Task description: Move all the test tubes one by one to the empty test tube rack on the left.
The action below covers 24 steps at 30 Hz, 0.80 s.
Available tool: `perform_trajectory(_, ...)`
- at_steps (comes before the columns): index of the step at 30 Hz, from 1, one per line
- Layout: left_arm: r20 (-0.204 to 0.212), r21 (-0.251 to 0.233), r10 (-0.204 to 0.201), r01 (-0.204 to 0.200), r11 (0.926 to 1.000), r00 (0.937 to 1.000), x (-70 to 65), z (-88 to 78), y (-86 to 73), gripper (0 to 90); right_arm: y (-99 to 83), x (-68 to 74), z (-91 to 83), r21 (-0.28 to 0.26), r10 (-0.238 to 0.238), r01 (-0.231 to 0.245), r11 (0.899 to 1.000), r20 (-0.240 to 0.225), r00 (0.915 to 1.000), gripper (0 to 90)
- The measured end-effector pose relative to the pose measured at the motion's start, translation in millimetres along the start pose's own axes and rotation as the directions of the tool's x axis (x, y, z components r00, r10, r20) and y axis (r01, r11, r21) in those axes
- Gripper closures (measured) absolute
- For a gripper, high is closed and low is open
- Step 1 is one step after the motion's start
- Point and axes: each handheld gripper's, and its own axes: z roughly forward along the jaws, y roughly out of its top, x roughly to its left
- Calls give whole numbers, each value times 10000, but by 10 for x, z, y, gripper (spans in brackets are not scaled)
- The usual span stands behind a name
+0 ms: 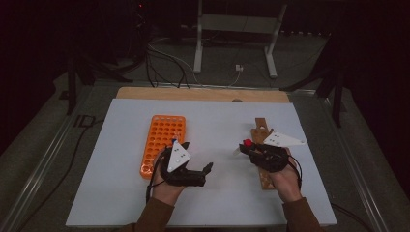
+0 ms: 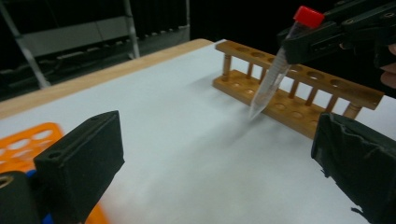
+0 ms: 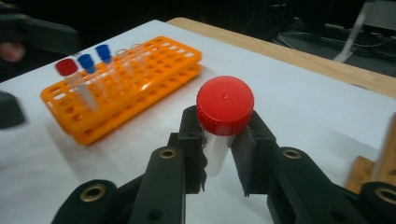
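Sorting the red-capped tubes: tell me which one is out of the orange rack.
The red-capped tube clamped in the right gripper, held above the white table. The other red-capped one stands in the orange rack beside two blue-capped tubes.

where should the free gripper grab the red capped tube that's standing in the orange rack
Probably just under its cap. The red-capped tube stands tilted in the near end of the orange rack, and only its top part rises clear of the holes. Come down from above, jaws across the tube. Two blue-capped tubes stand close behind it, so approach from the rack's near end. The left gripper is open.
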Motion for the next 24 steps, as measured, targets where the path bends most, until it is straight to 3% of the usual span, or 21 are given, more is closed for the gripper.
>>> perform_trajectory(9, 377, 616, 426, -449, 9971, 9984, -188, 320, 22, 95, 1, 165, 69, 113, -130, 137, 9998, -611, 9980, 739)
perform_trajectory(15, 309, 1034, 757, -785, 9915, 9967, -287, 468, 7, 180, -7, 243, 107, 170, -123, 141, 9998, -1036, 9945, 740)
perform_trajectory(17, 395, 1114, 893, -932, 9894, 9952, -315, 499, -1, 255, -13, 267, 127, 232, -165, 193, 9995, -1124, 9935, 739)
perform_trajectory(20, 517, 1238, 1077, -1134, 9858, 9928, -331, 523, -20, 443, -13, 295, 141, 261, -183, 216, 9994, -1207, 9925, 739)
perform_trajectory(24, 713, 1065, 1045, -1117, 9880, 9920, -340, 517, -22, 599, -11, 306, 141, 264, -194, 229, 9994, -1274, 9917, 740)
